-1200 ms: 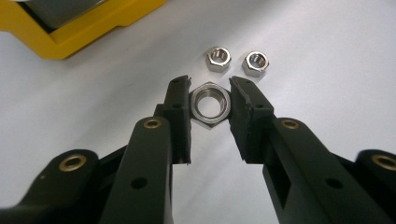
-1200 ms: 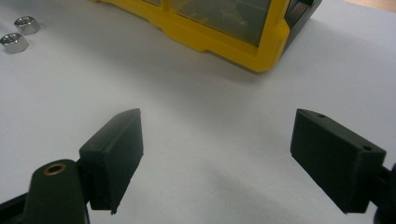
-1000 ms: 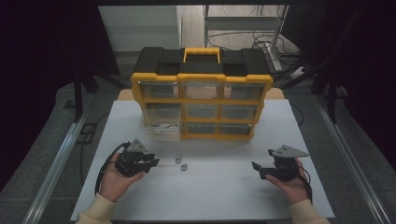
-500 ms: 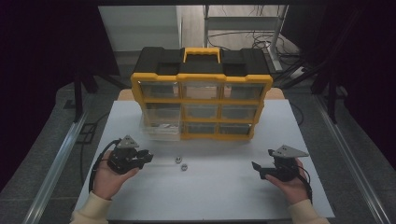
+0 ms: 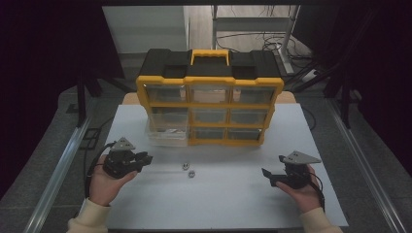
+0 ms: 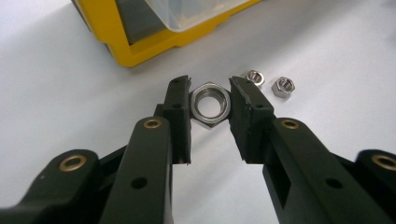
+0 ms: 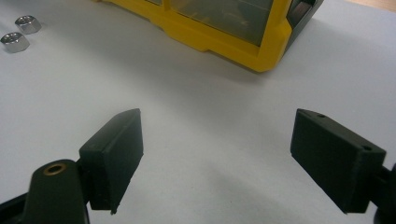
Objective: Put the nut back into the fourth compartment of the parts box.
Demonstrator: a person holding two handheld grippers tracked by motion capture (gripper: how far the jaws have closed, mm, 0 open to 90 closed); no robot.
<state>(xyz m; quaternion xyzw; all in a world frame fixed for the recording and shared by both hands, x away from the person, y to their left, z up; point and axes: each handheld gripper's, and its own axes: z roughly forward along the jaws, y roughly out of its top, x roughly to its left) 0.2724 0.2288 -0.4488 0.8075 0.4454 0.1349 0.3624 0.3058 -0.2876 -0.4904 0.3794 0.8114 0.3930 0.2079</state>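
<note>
A large steel hex nut (image 6: 212, 103) sits between the pads of my left gripper (image 6: 210, 84), which is shut on it and holds it just above the white table (image 5: 223, 204). In the high view the left gripper (image 5: 145, 158) is at the table's left, pointing right. Two smaller hex nuts (image 5: 184, 166) (image 5: 192, 173) lie on the table a little to its right, also seen past the jaws (image 6: 254, 77) (image 6: 283, 86). My right gripper (image 5: 266, 174) rests at the table's right, pointing left. Its jaws stand wide open (image 7: 217, 121) with nothing between them.
A yellow and black drawer organizer (image 5: 210, 104) stands at the back middle of the table. One clear drawer (image 5: 167, 136) at its lower left is pulled out. The organizer's corner (image 7: 261, 56) lies ahead of the right gripper, with the two small nuts (image 7: 21, 32) far off.
My left hand has moved to the left and slightly up, away from the two small nuts, with the large nut still in its jaws. The right hand has stayed still.
</note>
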